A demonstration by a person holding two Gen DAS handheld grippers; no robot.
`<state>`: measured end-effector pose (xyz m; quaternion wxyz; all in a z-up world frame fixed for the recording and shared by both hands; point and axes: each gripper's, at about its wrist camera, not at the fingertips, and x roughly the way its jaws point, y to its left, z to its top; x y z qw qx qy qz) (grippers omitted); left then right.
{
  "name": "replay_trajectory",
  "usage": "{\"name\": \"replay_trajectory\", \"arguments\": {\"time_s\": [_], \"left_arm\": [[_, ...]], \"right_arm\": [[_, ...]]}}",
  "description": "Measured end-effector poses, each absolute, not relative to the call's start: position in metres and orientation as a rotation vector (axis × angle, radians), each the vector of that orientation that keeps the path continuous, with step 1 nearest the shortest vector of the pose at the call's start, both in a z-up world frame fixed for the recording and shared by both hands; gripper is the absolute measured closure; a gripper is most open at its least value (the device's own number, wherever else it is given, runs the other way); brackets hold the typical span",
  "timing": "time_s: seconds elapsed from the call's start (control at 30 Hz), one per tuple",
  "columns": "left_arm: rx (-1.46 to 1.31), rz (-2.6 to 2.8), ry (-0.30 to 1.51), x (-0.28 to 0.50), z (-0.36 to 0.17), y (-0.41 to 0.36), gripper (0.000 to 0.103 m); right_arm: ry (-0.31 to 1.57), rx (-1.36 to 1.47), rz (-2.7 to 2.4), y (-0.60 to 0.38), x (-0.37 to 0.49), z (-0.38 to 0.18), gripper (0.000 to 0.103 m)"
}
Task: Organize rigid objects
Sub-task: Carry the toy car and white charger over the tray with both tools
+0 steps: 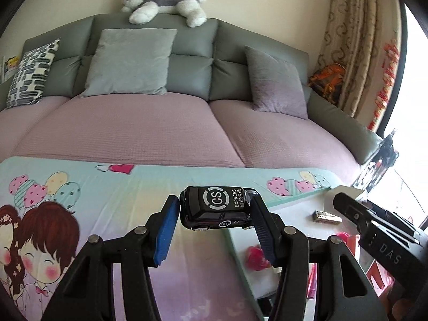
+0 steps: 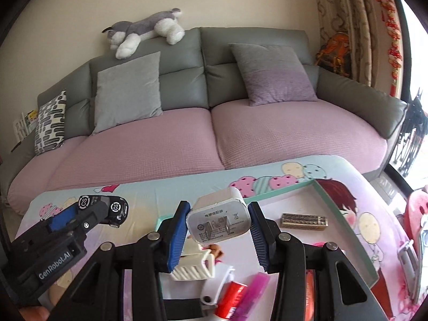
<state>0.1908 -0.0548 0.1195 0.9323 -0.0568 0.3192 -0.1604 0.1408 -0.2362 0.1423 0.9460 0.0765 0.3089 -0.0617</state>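
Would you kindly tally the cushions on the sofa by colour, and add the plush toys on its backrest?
Patterned black-and-white cushion: 1
Light grey cushion: 1
Grey-and-purple cushion: 1
Plush husky on the sofa backrest: 1
Total: 4

My table wore a cartoon cloth printed with balloons, hearts and two children. On it sat a shallow tray with a teal rim. Inside the tray lay a small ridged metal bar, a white slotted plastic piece, a red tube and a magenta clip, the last three crowded together near me.
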Motion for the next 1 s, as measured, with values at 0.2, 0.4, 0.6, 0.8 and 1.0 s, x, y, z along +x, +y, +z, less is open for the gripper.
{"name": "replay_trajectory", "arguments": {"time_s": [0.2, 0.4, 0.6, 0.8, 1.0], "left_arm": [[-0.027, -0.455, 0.646, 0.176, 0.127, -0.106, 0.046], [0.03, -0.524, 0.661, 0.168, 0.123, -0.137, 0.046], [0.06, -0.543, 0.676, 0.166, 0.119, -0.153, 0.046], [0.083, -0.519, 0.701, 0.172, 0.114, -0.163, 0.046], [0.098, -0.499, 0.744, 0.18, 0.109, -0.178, 0.046]], "right_arm": [[0.651, 0.201, -0.207, -0.277, 0.12, 0.145, 0.056], [0.701, 0.22, -0.232, -0.302, 0.117, 0.132, 0.056], [0.786, 0.176, -0.244, -0.307, 0.13, 0.107, 0.056], [0.843, 0.187, -0.212, -0.307, 0.135, 0.089, 0.056], [0.876, 0.217, -0.215, -0.318, 0.136, 0.079, 0.055]]}}
